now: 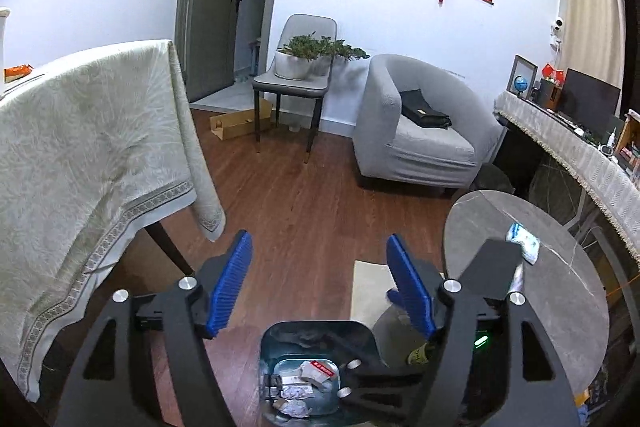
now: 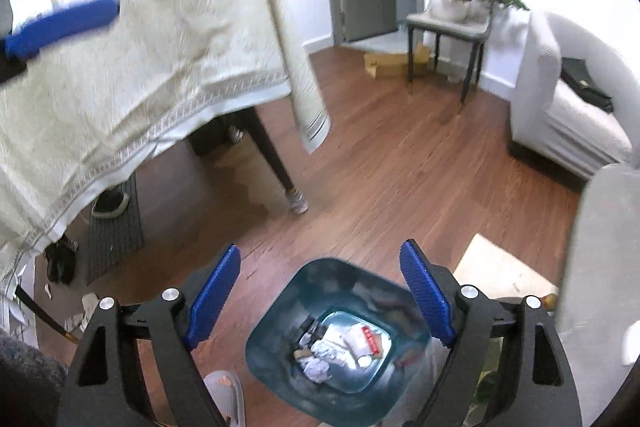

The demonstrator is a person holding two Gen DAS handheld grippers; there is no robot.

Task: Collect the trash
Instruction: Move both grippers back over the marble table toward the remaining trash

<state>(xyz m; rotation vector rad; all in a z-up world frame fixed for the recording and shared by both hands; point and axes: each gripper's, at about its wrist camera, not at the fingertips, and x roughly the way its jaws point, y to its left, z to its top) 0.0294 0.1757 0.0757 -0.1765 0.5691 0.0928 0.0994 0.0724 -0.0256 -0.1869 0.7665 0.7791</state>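
Note:
A dark teal trash bin (image 1: 280,337) stands on the wood floor, directly below both grippers. Crumpled paper and a red-and-white wrapper (image 1: 316,373) lie at its bottom. My left gripper (image 1: 322,277) hangs open above the bin with nothing between its blue pads. My right gripper (image 2: 320,293) is also open and empty over the bin (image 2: 276,327), whose trash (image 2: 344,343) shows inside. A white-and-blue packet (image 1: 524,245) lies on the round grey table (image 1: 560,299) to the right. One blue finger of the left gripper (image 2: 60,25) shows blurred at the upper left of the right wrist view.
A table with a cream cloth (image 1: 80,155) overhangs on the left, its dark leg (image 2: 272,163) near the bin. A grey armchair (image 1: 416,131), a chair with a plant (image 1: 296,67) and a cardboard box (image 1: 236,123) stand farther back. White scraps (image 2: 82,313) lie on the floor at left.

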